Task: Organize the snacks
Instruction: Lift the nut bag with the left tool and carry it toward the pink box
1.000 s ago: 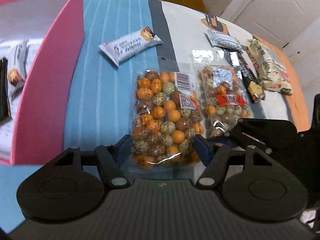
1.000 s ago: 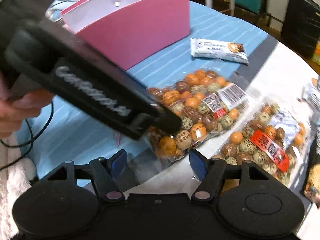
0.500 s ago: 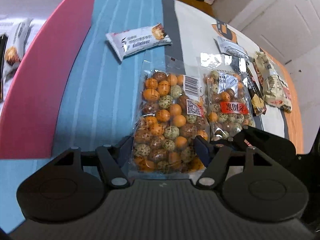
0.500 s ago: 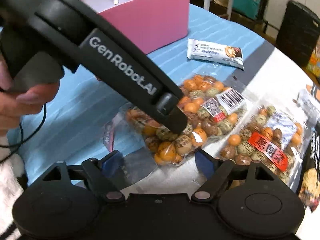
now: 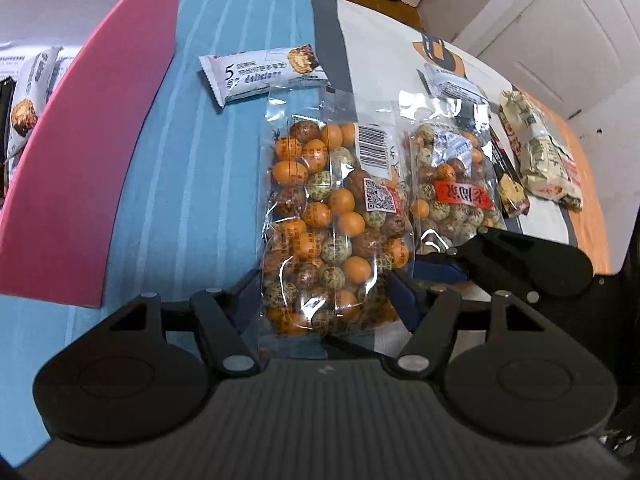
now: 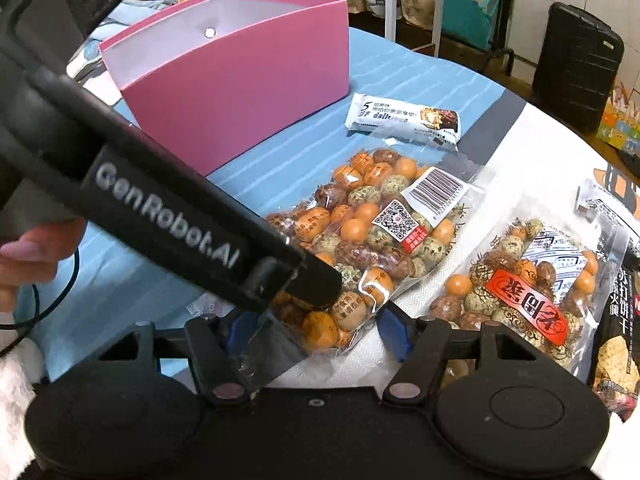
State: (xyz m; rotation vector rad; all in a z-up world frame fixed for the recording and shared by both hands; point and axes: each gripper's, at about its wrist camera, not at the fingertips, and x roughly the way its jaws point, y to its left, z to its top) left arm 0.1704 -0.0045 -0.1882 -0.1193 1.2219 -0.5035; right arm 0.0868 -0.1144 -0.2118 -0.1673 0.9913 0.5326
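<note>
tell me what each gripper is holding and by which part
The left gripper is shut on the near end of the bag of coated nuts. The right gripper is closing around that same end; whether its pads press yet cannot be told.

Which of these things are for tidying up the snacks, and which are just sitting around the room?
For the job: barcode nut bag, red-label nut bag, white snack bar, cream packet, pink box.

Just lying about: black suitcase, teal bag, white door.
</note>
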